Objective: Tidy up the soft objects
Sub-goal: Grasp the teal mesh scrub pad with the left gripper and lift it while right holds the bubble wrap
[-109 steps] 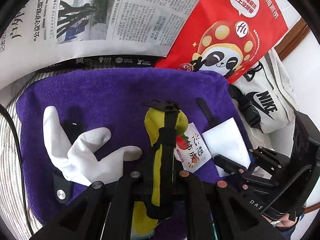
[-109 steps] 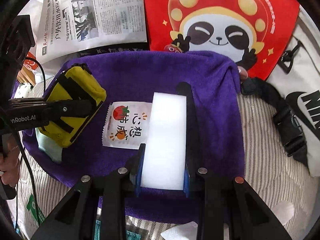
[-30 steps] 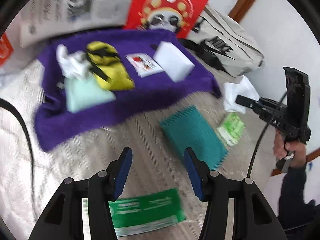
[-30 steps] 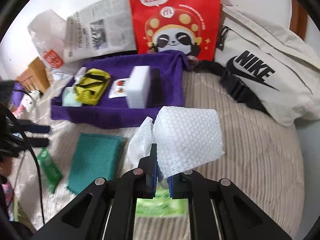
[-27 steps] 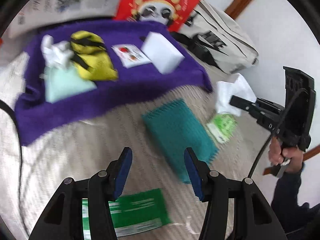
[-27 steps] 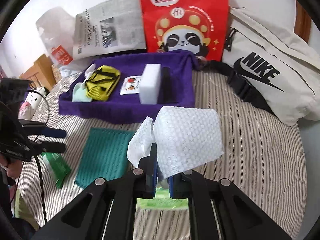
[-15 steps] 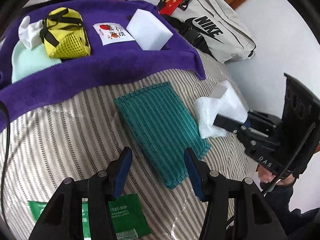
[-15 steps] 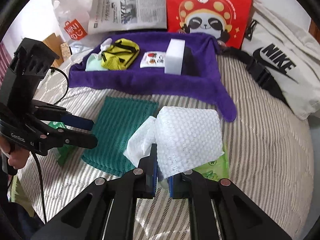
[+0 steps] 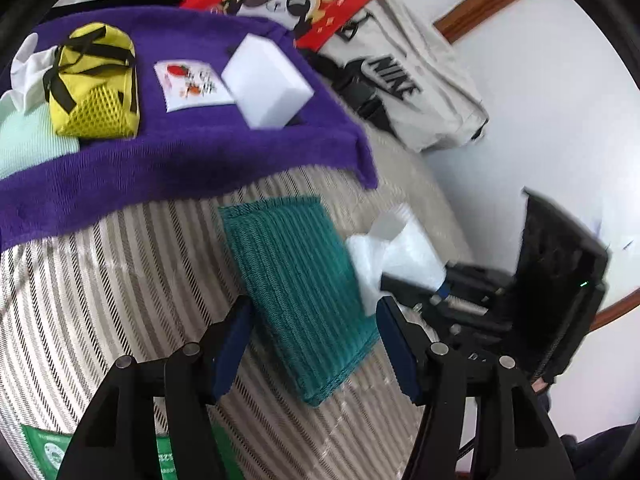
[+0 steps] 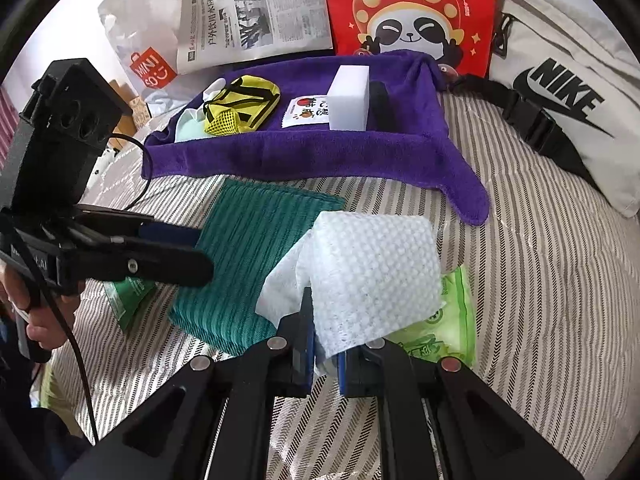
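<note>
The left gripper (image 9: 312, 320) hangs over the near end of a teal cloth (image 9: 296, 280), jaws opening, one finger on either side of the cloth's end and neither pressing on it. The right gripper (image 10: 325, 354) is clamped nearly closed on a white tissue (image 10: 368, 276), which stands up crumpled above its fingers, just right of the teal cloth. The cloth lies flat on a striped bedcover (image 10: 540, 300); it looks like a ribbed knit, light and limp, so it would likely sag and unfold if lifted by a corner. Pinching across its short near edge, through all layers, seems the safest hold. The tissue looks feather-light and easy to tear, so a gentle grip should do. Beyond the cloth's far end a purple towel (image 9: 180, 160) is spread, carrying a yellow pouch (image 9: 96, 84), a small packet (image 9: 192, 84), a white sponge (image 9: 268, 80), a pale green cloth and a white glove at its left end. A green wipes pack (image 10: 444, 320) lies right of the teal cloth, under the tissue; another green packet (image 10: 128, 292) lies to its left. Behind the towel stand a red bag (image 10: 412, 12), a newspaper and a white Nike bag (image 10: 560, 92). The tissue and right gripper crowd the cloth's right edge.
</note>
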Tool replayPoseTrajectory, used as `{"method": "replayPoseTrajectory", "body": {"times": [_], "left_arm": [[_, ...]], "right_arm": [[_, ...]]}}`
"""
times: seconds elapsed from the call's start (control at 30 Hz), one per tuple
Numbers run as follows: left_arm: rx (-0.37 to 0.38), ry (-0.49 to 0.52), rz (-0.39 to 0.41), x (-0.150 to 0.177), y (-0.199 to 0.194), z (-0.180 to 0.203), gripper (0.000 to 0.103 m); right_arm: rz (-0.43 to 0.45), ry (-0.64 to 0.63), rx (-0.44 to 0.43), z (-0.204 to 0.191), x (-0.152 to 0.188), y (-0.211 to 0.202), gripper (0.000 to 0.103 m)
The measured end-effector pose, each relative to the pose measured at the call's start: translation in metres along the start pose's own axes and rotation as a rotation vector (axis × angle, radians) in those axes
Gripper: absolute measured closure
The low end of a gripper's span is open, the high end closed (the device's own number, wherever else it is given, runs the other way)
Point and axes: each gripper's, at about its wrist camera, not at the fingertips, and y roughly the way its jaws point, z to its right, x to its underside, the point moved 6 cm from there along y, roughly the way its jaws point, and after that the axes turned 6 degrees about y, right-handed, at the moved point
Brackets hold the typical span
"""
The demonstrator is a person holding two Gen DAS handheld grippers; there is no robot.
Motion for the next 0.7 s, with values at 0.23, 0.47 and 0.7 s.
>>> {"method": "replayPoseTrajectory", "body": {"times": [0.23, 0.47, 0.7], "left_arm": [[0.013, -0.022, -0.005, -0.012, 0.012, -0.002, 0.038], [0.009, -0.037, -0.011, -0.015, 0.025, -0.005, 0.041], [-0.067, 0.003, -0.045, -0.017, 0.029, -0.012, 0.072]], "right_arm": [[0.002, 0.004, -0.018, 0.0, 0.0, 0.002, 0.094], [0.01, 0.018, -0.04, 0.0, 0.0, 0.001, 0.094], [0.018, 0.033, -0.06, 0.001, -0.001, -0.001, 0.094]]}}
